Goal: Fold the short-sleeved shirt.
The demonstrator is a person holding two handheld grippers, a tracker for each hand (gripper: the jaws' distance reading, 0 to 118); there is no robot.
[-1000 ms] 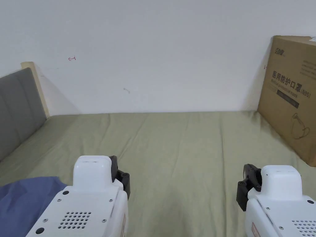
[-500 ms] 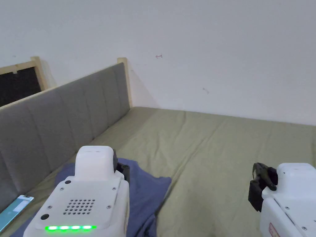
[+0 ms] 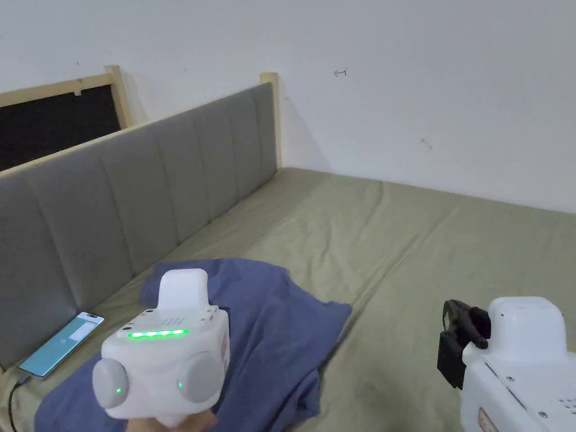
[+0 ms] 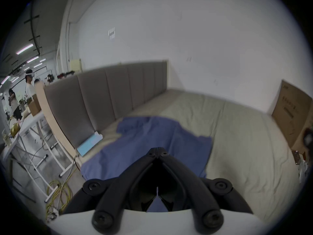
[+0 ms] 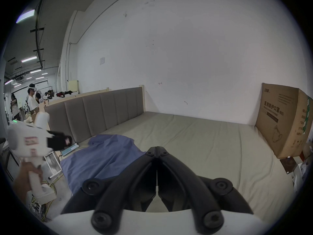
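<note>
Right gripper view, 3 o'clock: cardboard box [image 5: 284, 120] at the bed's far end. Its broad face carries a small logo at the top corner, a row of large dark characters, a dark bar below them and a line drawing of a mask. The narrow side bears green and red print, too small to read.

Same view, 9 o'clock: left gripper [image 5: 67, 141], with a red-and-white sticker on its casing, illegible.

Head view, 12 o'clock: small red arrow-like mark [image 3: 340, 72] on the wall [image 3: 450, 84].

Head view, 8 o'clock: phone [image 3: 62, 343], screen lit, its content too small to make out.
</note>
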